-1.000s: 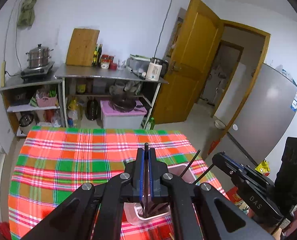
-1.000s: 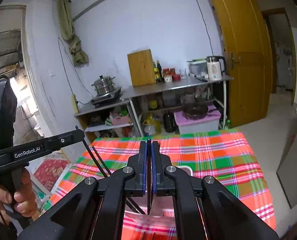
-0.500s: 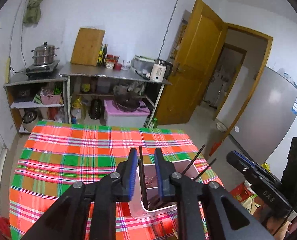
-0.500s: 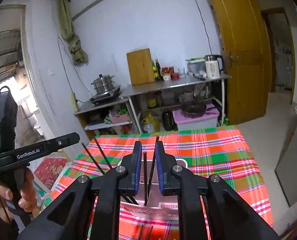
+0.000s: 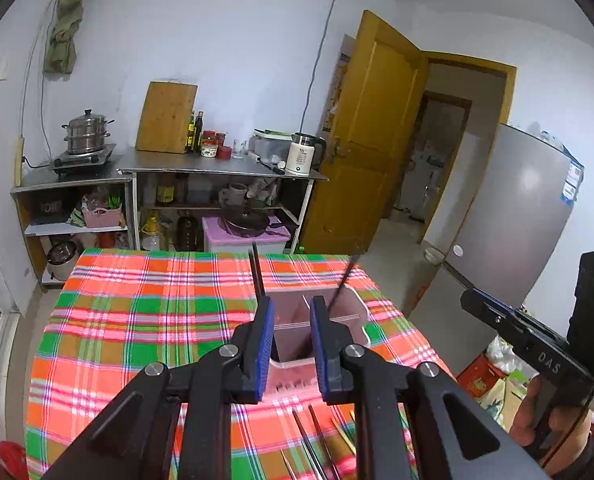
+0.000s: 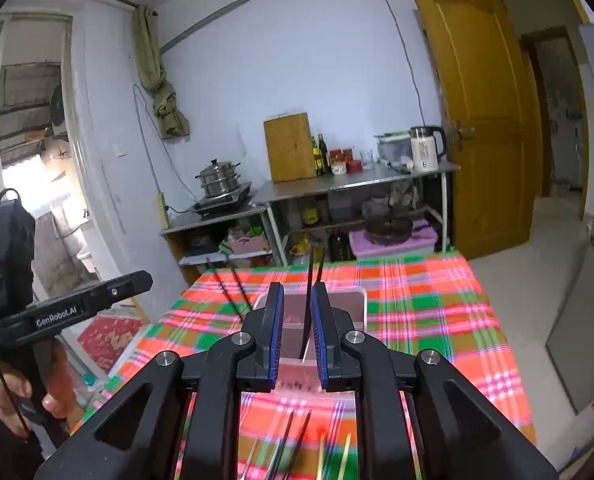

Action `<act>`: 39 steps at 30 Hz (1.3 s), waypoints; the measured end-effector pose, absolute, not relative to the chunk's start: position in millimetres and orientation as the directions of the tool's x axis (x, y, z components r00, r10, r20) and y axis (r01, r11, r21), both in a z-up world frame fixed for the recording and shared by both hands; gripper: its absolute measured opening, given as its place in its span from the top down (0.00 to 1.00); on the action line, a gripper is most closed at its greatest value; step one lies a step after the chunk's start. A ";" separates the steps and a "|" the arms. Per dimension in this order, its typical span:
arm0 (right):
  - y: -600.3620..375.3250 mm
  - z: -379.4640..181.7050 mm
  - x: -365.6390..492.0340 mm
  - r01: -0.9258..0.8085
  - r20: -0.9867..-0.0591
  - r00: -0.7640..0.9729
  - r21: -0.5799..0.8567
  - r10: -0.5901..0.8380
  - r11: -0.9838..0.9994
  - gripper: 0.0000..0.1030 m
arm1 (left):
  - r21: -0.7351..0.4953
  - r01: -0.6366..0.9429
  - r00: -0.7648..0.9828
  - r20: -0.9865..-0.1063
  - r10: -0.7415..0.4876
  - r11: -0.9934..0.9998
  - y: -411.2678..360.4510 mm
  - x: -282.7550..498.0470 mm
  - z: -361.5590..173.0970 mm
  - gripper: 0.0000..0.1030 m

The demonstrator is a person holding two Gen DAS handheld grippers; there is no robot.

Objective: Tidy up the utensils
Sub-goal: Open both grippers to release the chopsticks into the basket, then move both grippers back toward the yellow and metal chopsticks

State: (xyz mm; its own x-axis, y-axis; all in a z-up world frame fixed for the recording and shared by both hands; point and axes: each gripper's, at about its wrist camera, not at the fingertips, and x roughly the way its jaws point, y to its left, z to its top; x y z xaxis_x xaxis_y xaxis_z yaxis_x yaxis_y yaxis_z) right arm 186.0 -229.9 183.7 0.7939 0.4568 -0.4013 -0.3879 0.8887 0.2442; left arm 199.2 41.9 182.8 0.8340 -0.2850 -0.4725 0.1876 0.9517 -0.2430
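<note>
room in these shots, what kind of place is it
Most likely a home kitchen with an eating table. A steamer pot sits on a burner, a kettle and cutting board stand on a steel counter, and a fridge stands by the door.

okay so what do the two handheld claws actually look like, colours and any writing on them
Both are matte black, with angular arms and silver pivot screws. The left claw and right claw each carry two fingers faced with blue ribbed pads. Seen side-on, the left claw's body reads "GenRobot.AI" in white and a thin black cable loops over its handle; the right claw's body shows "DAS".
</note>
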 end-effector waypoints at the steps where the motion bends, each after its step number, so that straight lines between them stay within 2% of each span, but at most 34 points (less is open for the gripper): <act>1: -232.0 180.9 180.8 -0.385 -0.405 0.792 0.249 0.457 0.889 0.86 | -0.242 0.190 0.833 -0.474 -0.287 0.951 39.6 191.1 178.8 0.83; 8: -246.0 150.2 147.7 -0.357 -0.454 0.768 0.281 0.451 0.891 0.86 | -0.268 0.191 0.809 -0.502 -0.305 0.944 30.4 145.1 141.9 0.83; 17: -247.0 108.2 119.2 -0.353 -0.535 0.708 0.297 0.461 0.887 0.86 | -0.308 0.144 0.740 -0.598 -0.309 0.940 33.9 119.2 82.7 0.83; 39: -230.2 61.5 141.5 -0.351 -0.617 0.624 0.327 0.480 0.877 0.86 | -0.350 0.097 0.572 -0.747 -0.341 0.932 13.9 166.0 -3.9 0.83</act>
